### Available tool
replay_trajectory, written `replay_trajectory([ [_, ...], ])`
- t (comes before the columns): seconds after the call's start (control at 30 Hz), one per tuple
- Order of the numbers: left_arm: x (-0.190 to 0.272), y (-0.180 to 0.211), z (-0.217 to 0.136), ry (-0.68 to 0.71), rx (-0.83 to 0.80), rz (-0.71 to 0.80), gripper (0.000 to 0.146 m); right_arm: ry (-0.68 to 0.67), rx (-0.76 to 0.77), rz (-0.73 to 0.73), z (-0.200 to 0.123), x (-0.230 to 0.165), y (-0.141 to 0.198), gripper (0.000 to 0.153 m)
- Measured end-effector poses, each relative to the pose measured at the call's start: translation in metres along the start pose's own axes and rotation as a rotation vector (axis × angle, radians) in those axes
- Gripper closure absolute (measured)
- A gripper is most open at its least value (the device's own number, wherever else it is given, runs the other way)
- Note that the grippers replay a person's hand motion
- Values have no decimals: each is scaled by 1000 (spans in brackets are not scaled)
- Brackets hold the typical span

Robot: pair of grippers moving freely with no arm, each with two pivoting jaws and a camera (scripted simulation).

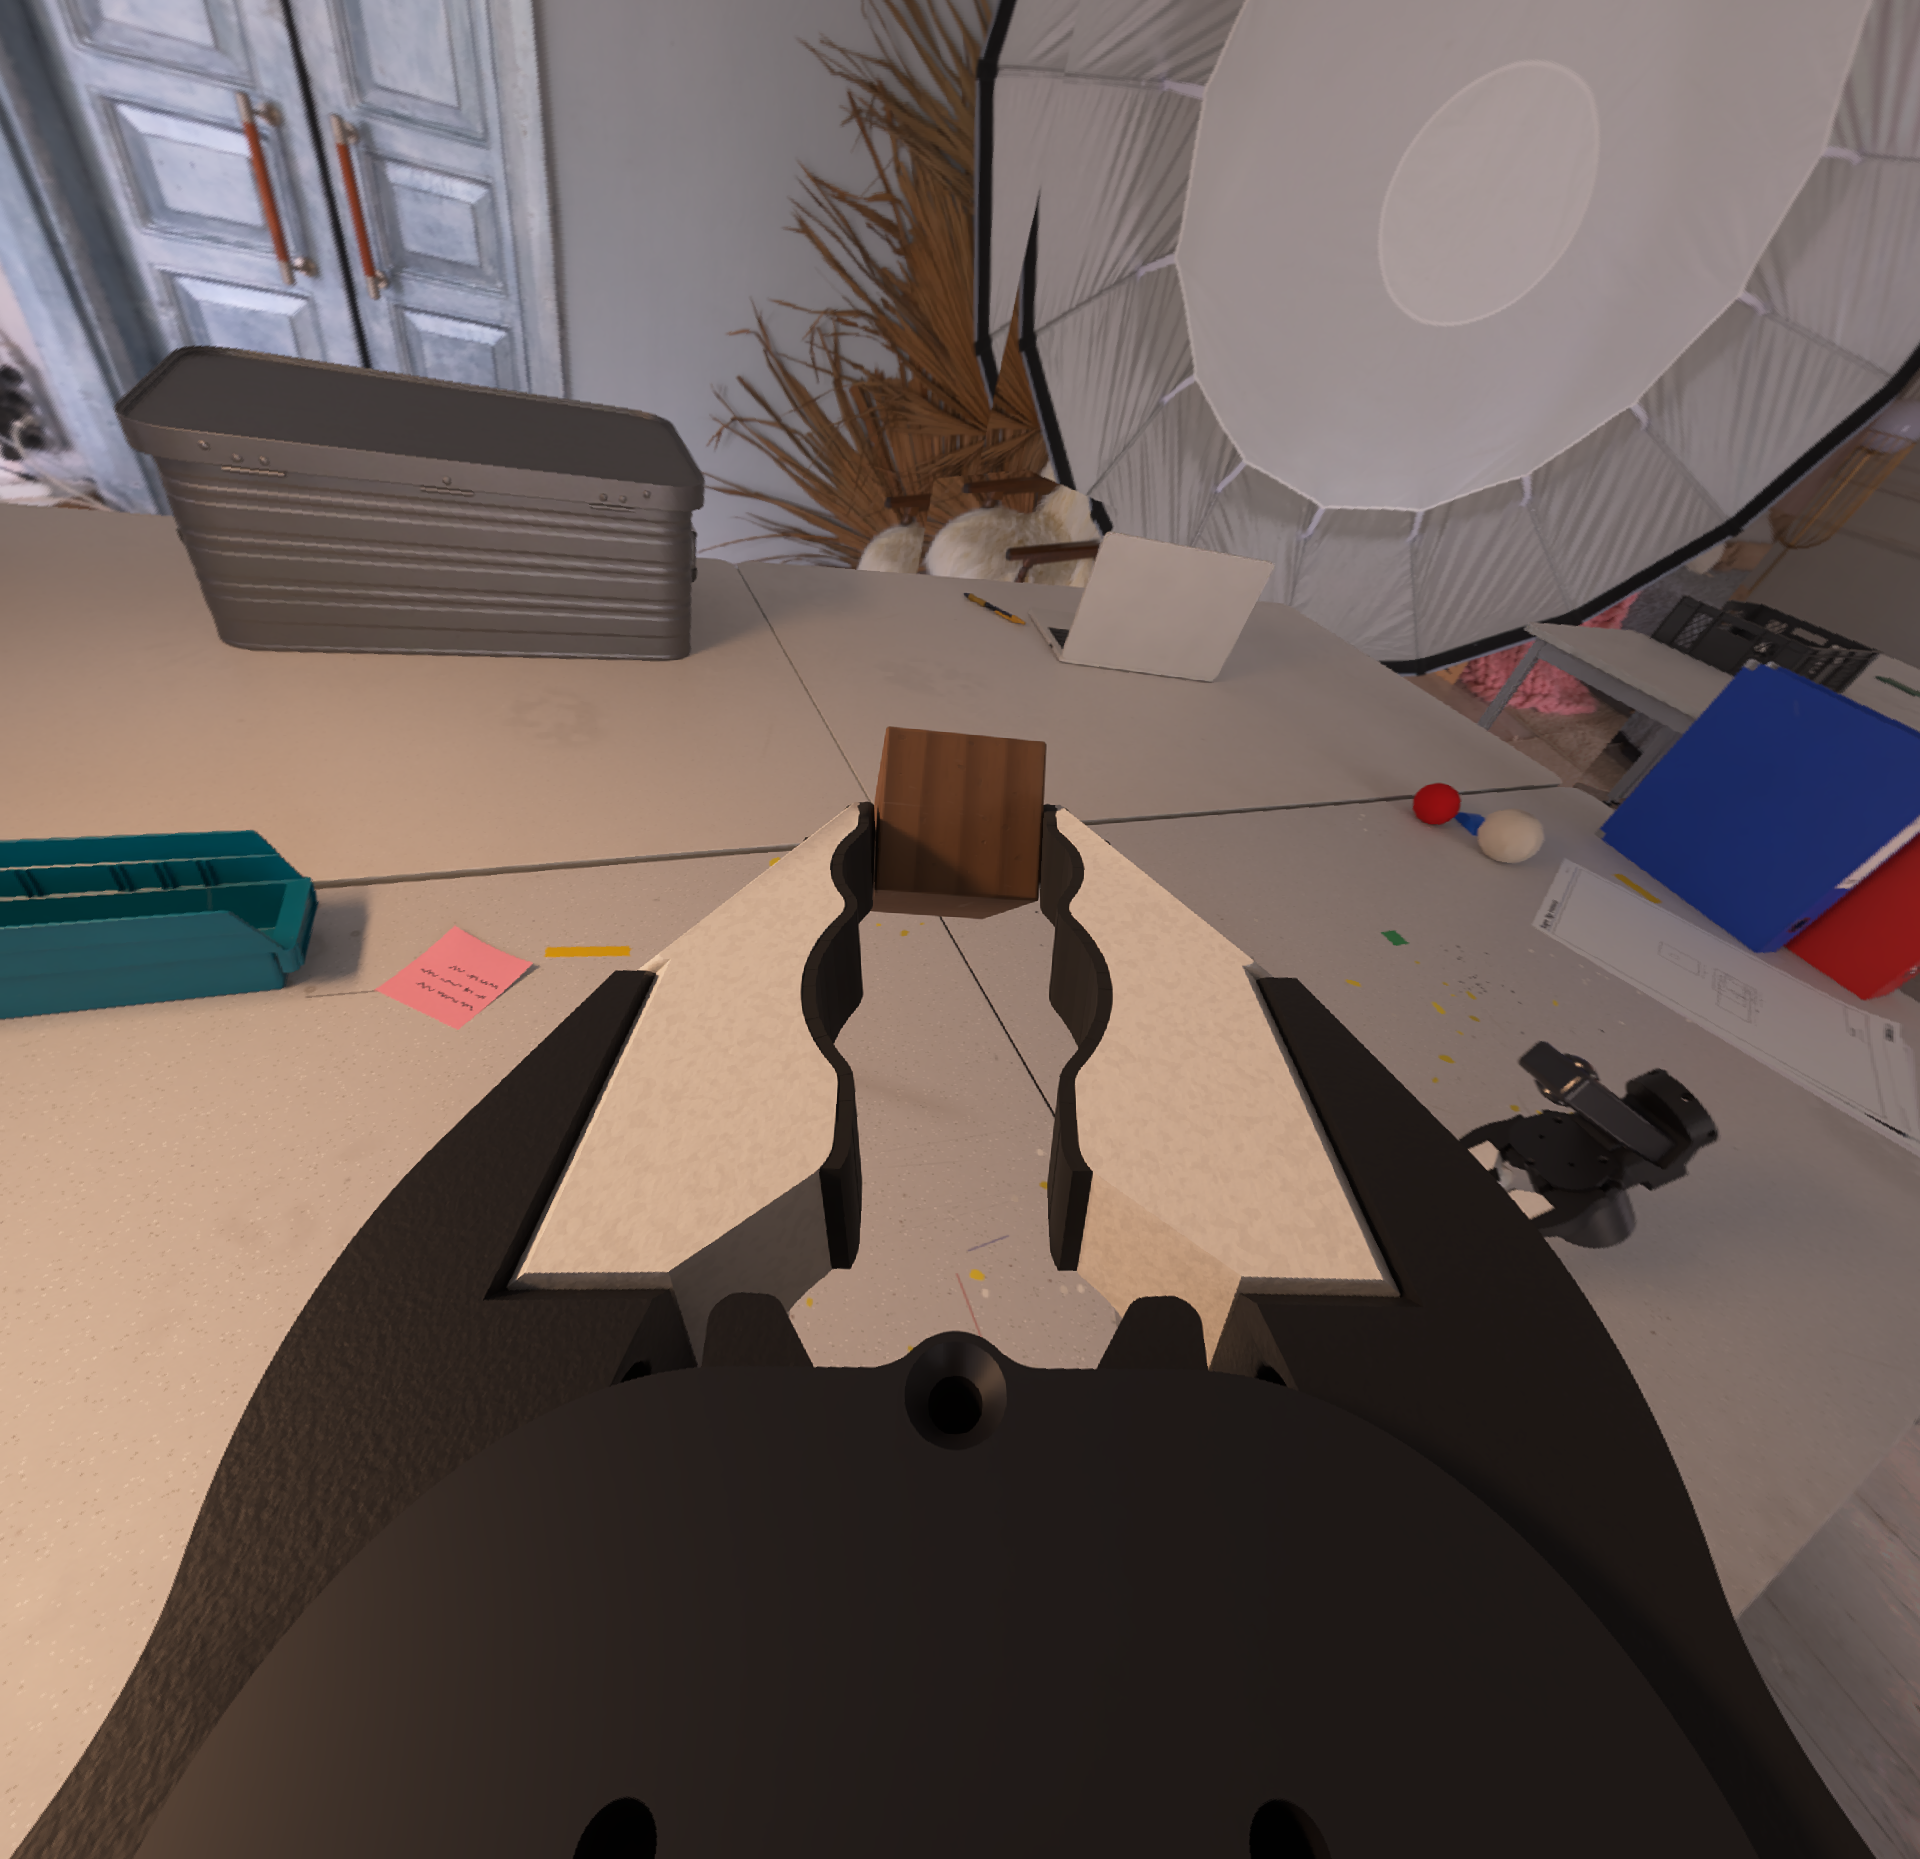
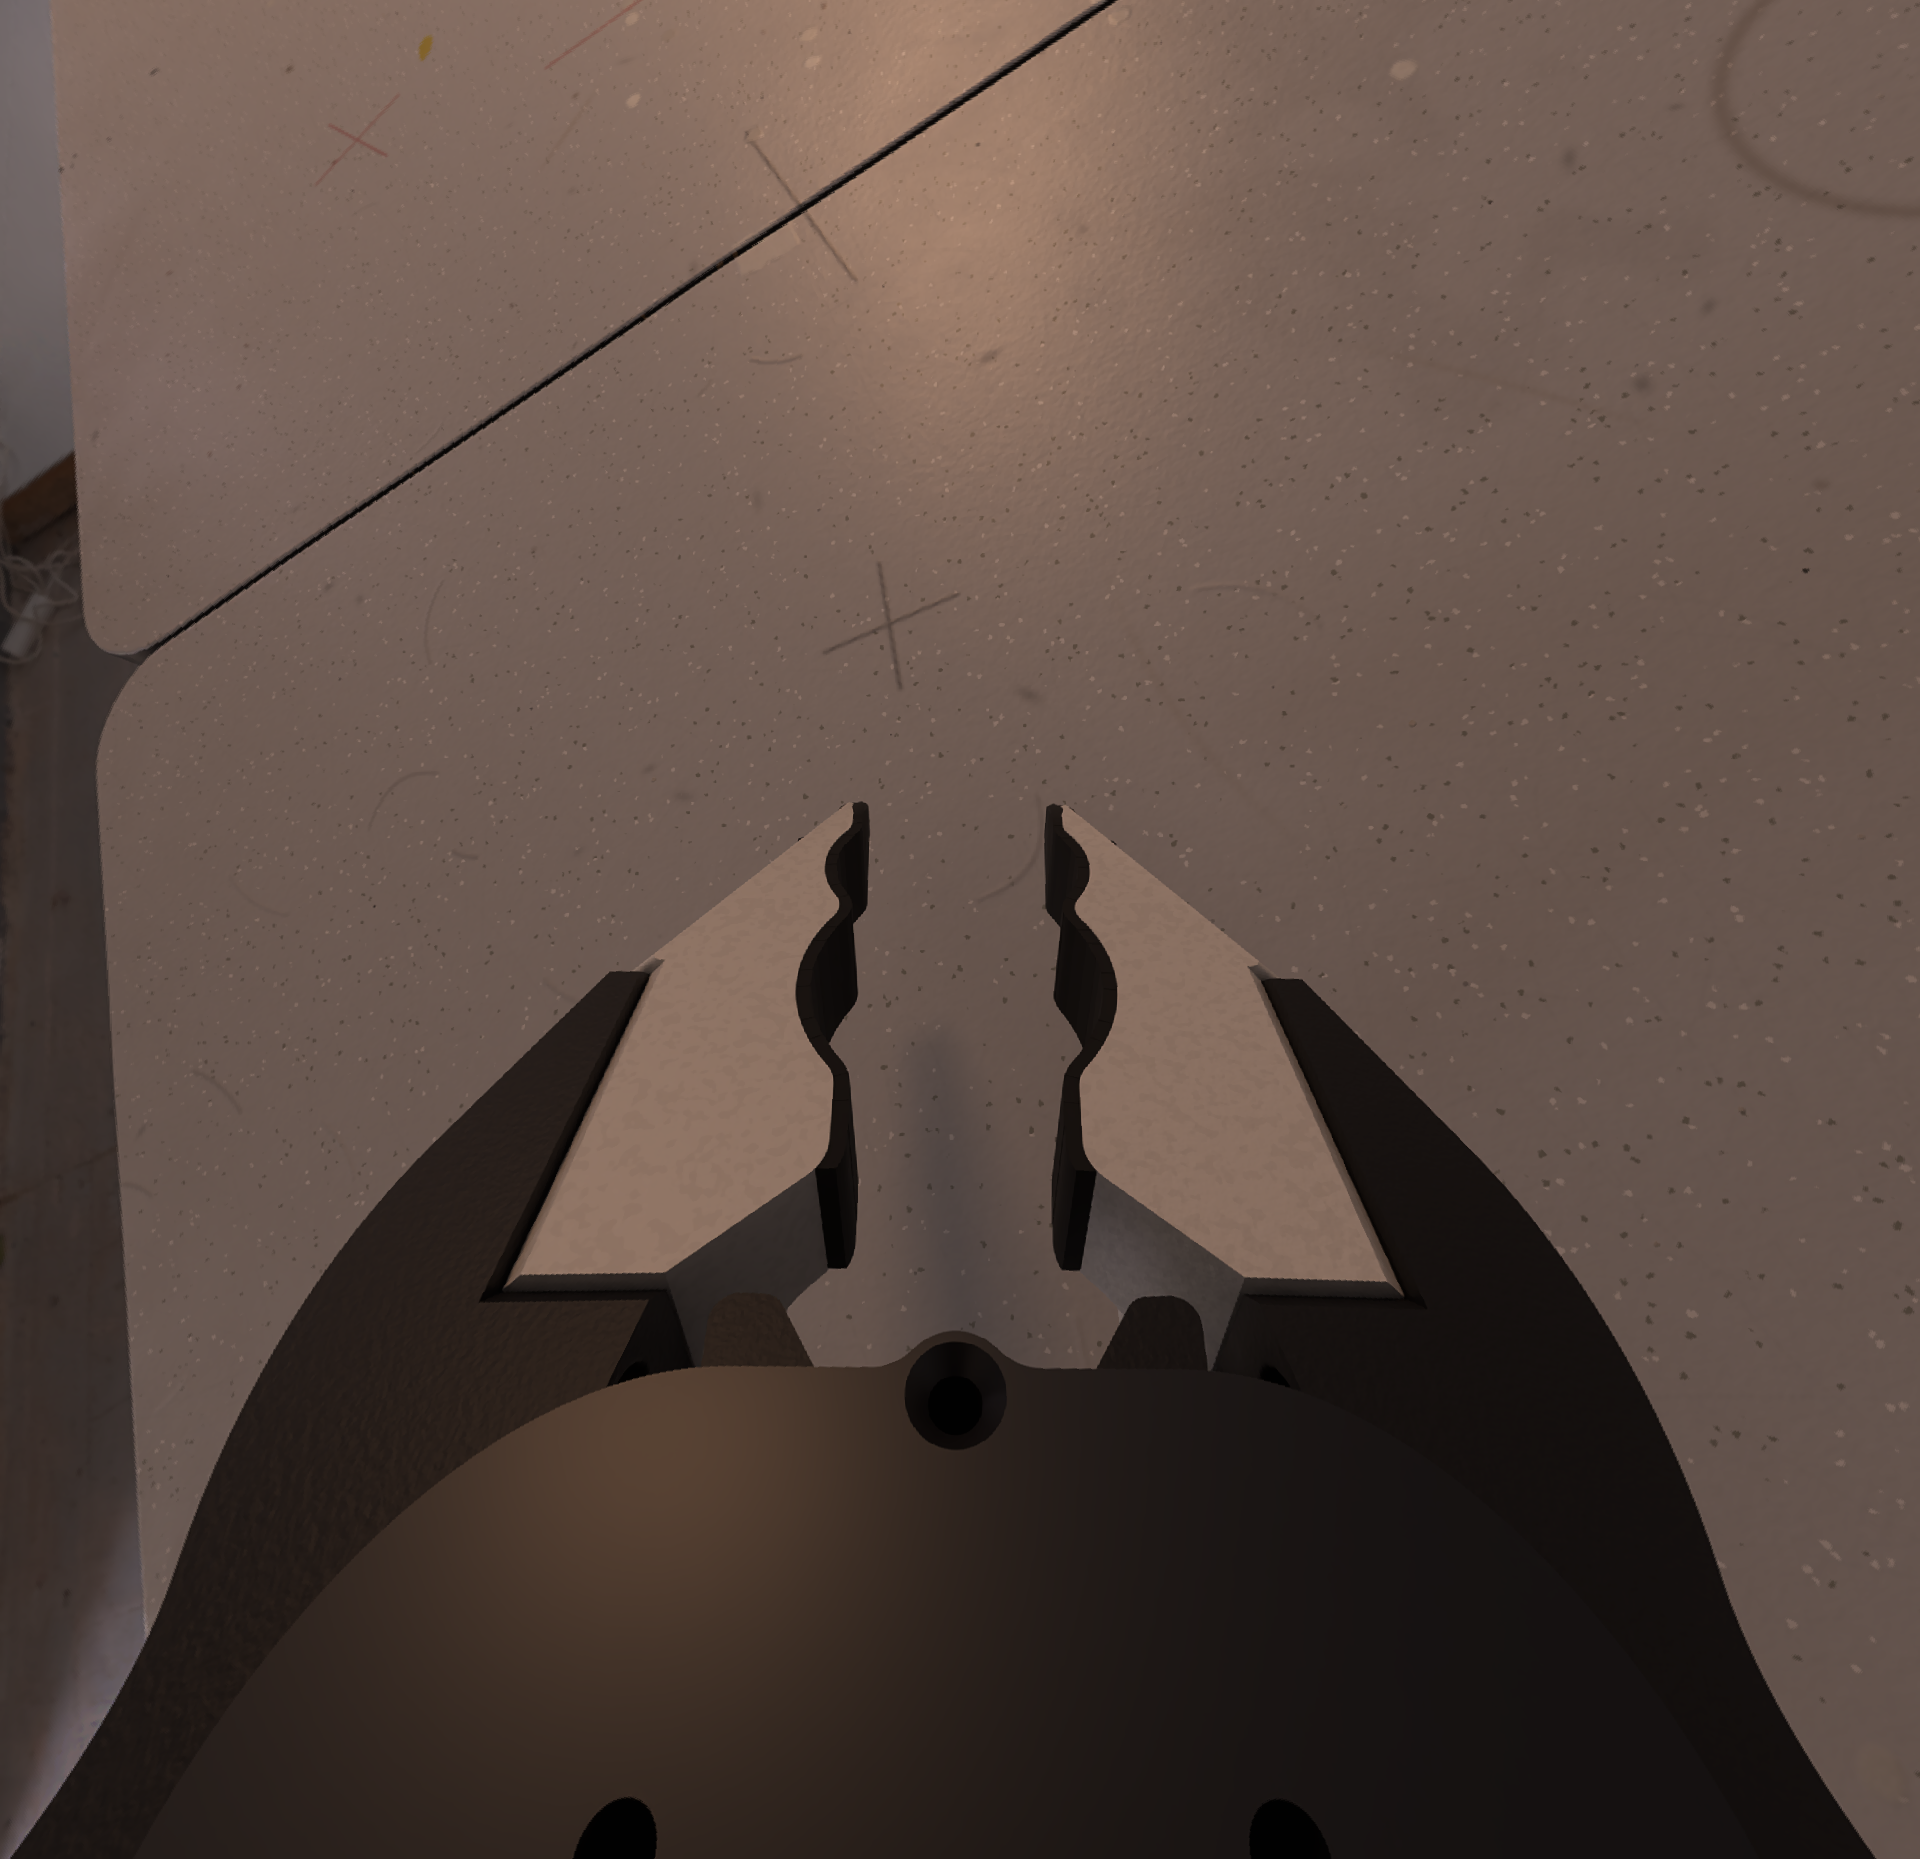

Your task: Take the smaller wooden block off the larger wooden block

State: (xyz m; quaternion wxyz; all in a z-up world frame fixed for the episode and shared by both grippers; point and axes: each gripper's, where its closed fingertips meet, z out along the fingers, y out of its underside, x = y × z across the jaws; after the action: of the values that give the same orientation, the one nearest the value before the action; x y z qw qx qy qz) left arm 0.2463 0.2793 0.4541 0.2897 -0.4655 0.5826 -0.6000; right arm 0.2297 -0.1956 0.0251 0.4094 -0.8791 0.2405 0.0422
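Note:
In the left wrist view my left gripper (image 1: 957,845) is shut on a brown wooden block (image 1: 958,817), pinched between the two fingertips. The block's underside shows, so it hangs clear above the beige table (image 1: 623,749). I cannot tell by size which block this is, and no second wooden block shows in either view. In the right wrist view my right gripper (image 2: 957,822) is open and empty, its jaws apart, pointing down at the bare speckled table (image 2: 1351,562).
A grey metal case (image 1: 416,531) stands at the back left and a teal bin (image 1: 135,916) at the left. A pink note (image 1: 454,978), a laptop (image 1: 1153,609), red and white balls (image 1: 1475,822), blue and red binders (image 1: 1766,801) and a black clamp-like device (image 1: 1590,1144) also lie on the table.

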Motion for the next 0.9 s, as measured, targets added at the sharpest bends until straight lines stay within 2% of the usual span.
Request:
replay_trajectory([
  [0.33,40,11,-22,23,-34,57,115,-8,6,-7,2,2,-3,119],
  [0.5,31,33,-13,21,-82,12,115,-8,4,-12,3,2,-4,119],
  [0.67,7,78,1,-12,-210,-52,115,-3,6,-17,3,1,-3,119],
  [0.77,-1,89,-7,-24,-232,-78,115,-3,8,-15,2,1,-2,119],
  [0.9,8,80,-30,-45,-206,-42,115,-8,5,-14,2,2,-2,119],
])
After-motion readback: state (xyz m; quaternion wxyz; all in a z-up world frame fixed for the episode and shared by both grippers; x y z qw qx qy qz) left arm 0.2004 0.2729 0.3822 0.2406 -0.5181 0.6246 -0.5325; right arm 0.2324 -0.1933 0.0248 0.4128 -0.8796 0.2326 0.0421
